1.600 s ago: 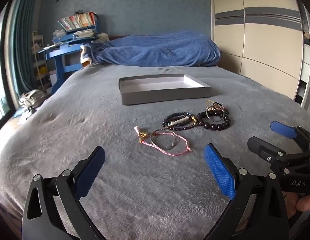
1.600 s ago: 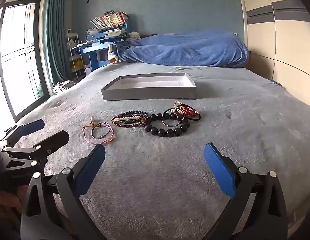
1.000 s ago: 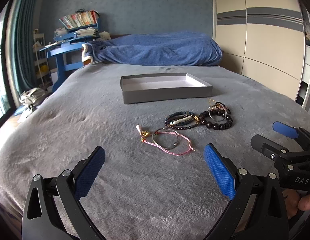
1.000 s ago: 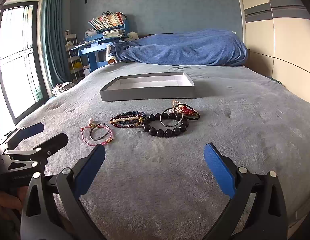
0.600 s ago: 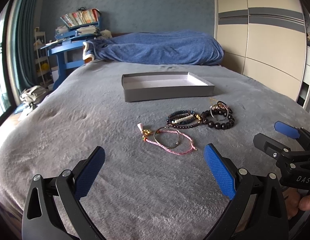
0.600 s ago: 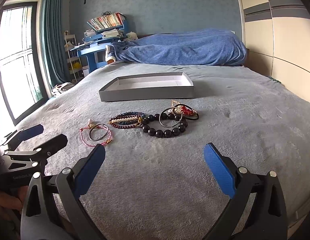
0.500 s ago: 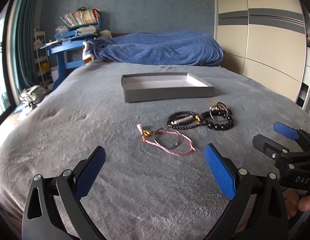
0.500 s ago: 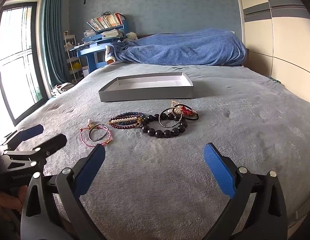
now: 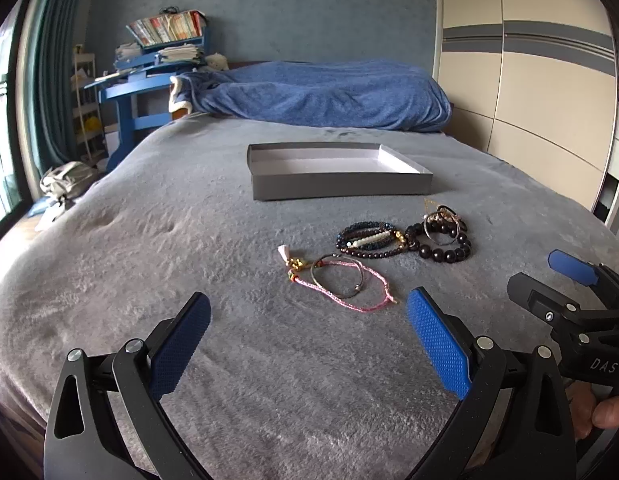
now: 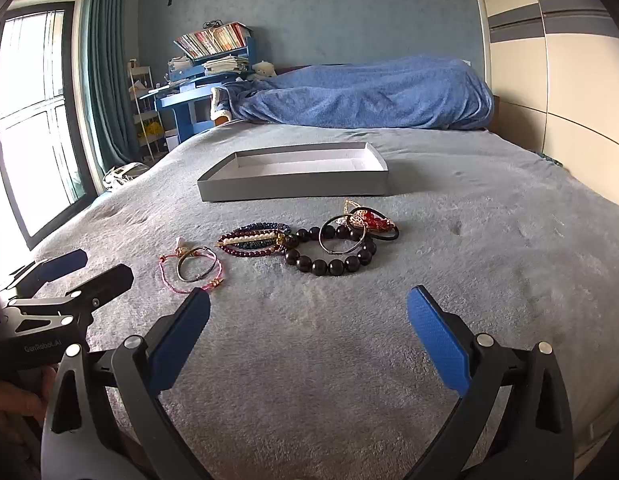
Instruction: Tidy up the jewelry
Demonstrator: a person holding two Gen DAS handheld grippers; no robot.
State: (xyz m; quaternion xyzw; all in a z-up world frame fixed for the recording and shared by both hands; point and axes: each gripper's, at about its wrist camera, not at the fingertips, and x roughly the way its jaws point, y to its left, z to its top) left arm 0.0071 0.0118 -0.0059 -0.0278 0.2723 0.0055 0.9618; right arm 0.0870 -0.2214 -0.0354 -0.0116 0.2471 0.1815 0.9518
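Both grippers hover low over the near edge of a bed [image 9: 189,240] covered in a grey plush blanket, and both are released, jaws spread wide with nothing between the blue pads. The left gripper [image 9: 307,344] faces the jewelry from the near left; the right gripper [image 10: 309,340] sits beside it to the right, and each shows in the other's view, the right gripper at [image 9: 565,280] and the left at [image 10: 81,272]. Part of a hand [image 9: 605,412] grips the right gripper's handle.

The jewelry lies in a loose row across the middle of the bed, between the grippers and a shallow grey tray [image 9: 341,188] with a pale lining, which holds nothing visible. At the left end of the row is a pink cord bracelet [image 9: 349,286] with a small tassel and gold beads, and a thin dark bangle [image 9: 339,278] lies on it. To its right sits a stack of small-bead bracelets [image 9: 369,240] in dark blue, white and maroon. Touching that stack is a large dark bead bracelet [image 10: 329,258], with a thin metal ring [image 10: 341,236] lying across it. At the right end, a tangle of red and gold pieces with a black band [image 10: 373,222] rests just beyond the big beads.

A rumpled blue duvet [image 9: 329,96] lies along the far edge of the bed. A blue desk [image 9: 137,92] stacked with books stands past the far left corner.
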